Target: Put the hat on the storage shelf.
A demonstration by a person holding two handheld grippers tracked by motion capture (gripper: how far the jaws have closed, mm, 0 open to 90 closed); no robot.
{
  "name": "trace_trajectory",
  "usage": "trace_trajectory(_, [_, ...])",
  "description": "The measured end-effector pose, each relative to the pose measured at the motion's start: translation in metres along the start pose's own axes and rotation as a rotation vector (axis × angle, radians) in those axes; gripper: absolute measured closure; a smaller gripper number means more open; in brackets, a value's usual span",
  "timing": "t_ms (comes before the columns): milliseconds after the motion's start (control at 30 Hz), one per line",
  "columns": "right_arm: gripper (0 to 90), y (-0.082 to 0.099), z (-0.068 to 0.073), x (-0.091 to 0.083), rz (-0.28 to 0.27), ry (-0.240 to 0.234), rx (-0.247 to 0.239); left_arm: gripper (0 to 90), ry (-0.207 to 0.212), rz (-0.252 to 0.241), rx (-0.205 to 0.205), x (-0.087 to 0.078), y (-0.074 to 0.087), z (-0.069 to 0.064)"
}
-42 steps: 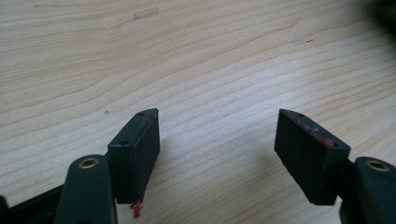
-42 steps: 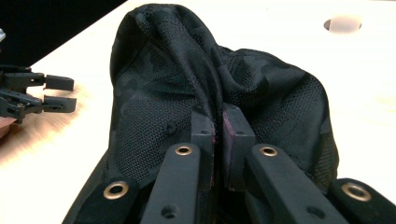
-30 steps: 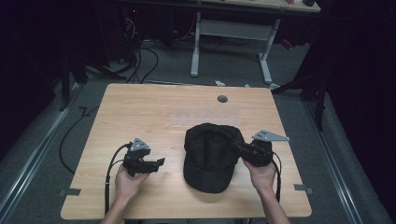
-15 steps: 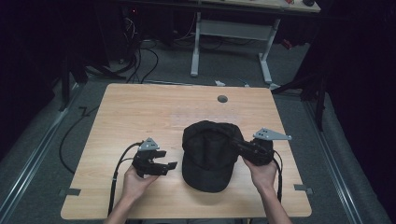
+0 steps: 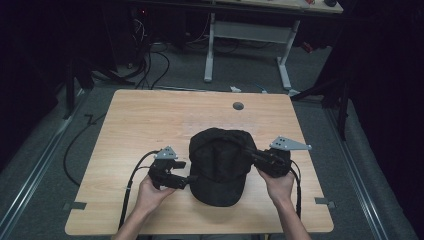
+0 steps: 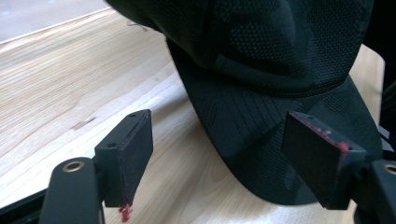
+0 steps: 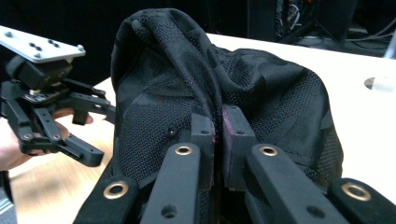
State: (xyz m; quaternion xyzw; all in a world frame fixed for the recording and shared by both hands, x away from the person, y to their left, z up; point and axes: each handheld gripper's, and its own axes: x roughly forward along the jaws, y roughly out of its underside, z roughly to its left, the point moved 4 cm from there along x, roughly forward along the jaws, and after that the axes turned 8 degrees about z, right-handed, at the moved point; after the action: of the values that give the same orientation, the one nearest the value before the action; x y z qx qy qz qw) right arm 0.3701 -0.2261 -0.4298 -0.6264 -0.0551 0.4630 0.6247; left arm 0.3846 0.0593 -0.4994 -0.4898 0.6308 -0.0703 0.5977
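- High view: your right gripper [image 5: 254, 156] pinches the black mesh fabric cap [image 5: 220, 165] mid-table, near you; hold firm.
- Your left gripper [image 5: 186, 180], jaws just widened, empty: straddle the brim [image 6: 261, 135] before closing.

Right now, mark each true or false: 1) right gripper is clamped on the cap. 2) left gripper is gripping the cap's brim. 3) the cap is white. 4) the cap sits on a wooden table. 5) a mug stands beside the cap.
1) True: the right gripper is shut on a fold of the cap.
2) False: the left gripper is open, its fingers apart beside the brim, having just been opening.
3) False: the cap is black.
4) True: it lies on the table.
5) False: no mug is on the table.
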Motion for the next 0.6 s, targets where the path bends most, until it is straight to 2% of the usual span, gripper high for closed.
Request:
trace_trajectory(67, [85.2,-0.0012,0.0003,-0.0018,-0.013,-0.022,0.000,26.7,0.024,-0.004,0.007,0.0003,-0.0021,-0.0018])
trace_trajectory(167, [85.2,-0.0022,0.0012,-0.0028,-0.019,-0.033,-0.011,27.9,0.034,-0.010,0.006,-0.0002,-0.0032,-0.0019])
trace_trajectory(233, [85.2,-0.0026,0.0021,-0.0030,-0.021,-0.038,-0.019,29.7,0.058,-0.018,0.017,-0.0006,-0.0043,-0.0030])
trace_trajectory(300, [85.2,-0.0027,0.0026,-0.0031,-0.024,-0.041,-0.025,29.0,0.070,-0.015,0.018,0.0001,-0.0043,-0.0031])
trace_trajectory(367, [85.2,-0.0033,0.0052,-0.0037,-0.034,-0.049,-0.040,28.4,0.102,0.003,0.017,0.0028,-0.0035,-0.0041])
trace_trajectory(467, [85.1,-0.0036,0.0062,-0.0035,-0.037,-0.051,-0.047,31.0,0.118,0.006,0.024,0.0037,-0.0035,-0.0056])
trace_trajectory(600, [85.1,-0.0047,0.0081,-0.0033,-0.047,-0.056,-0.062,39.2,0.126,-0.003,0.026,0.0034,-0.0043,-0.0067])
